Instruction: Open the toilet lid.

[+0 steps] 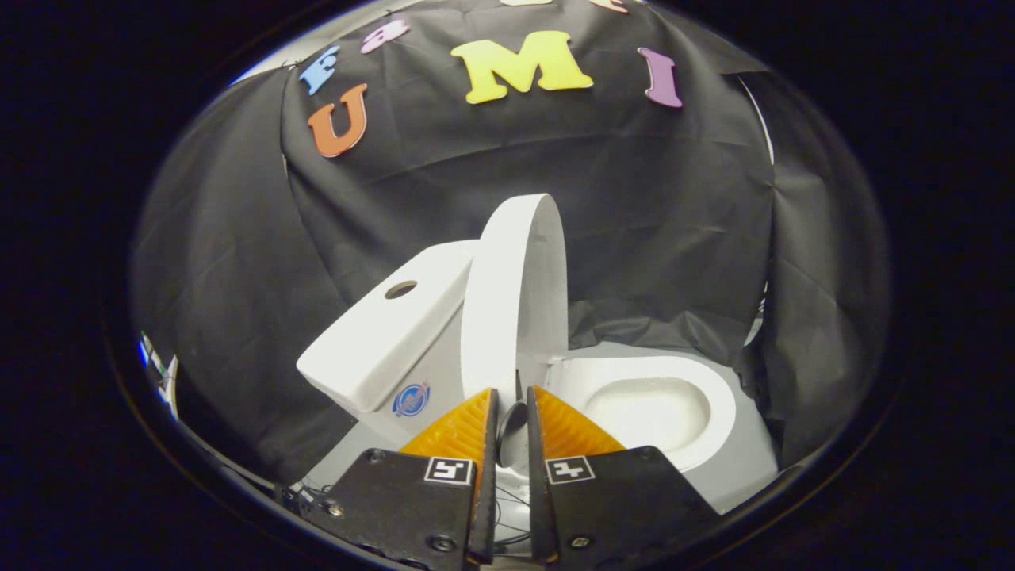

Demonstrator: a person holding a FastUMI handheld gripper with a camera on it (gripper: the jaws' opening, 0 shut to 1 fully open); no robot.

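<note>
Standing raised, the white oval plastic toilet lid [511,301] is up on edge, near upright w/ a slight lean, rising just ahead of the gripper [511,396] fingertips. Lid sits between the tank on one side and the open bowl on the other; its lower edge drops down behind the fingertips, where the hinge area can't be made out.

Gripper: fingers [464,424] close together, narrow gap between the tips, not clamped on anything that can be seen; a small dark rounded part shows in the gap, unclear what it is. Jaws nearly closed, lid's lower edge just beyond them, contact w/ lid can't be confirmed.

White glossy ceramic toilet tank [388,333] lies beside the lid, its flat top carrying a round hole and a small blue round sticker on the side below. White ceramic toilet bowl [658,404] w/ oval basin is uncovered on the lid's other side, seat rim visible. Grey floor [741,468] under the bowl. Black wrinkled cloth wall [634,206] backs everything and wraps round both sides.
</note>
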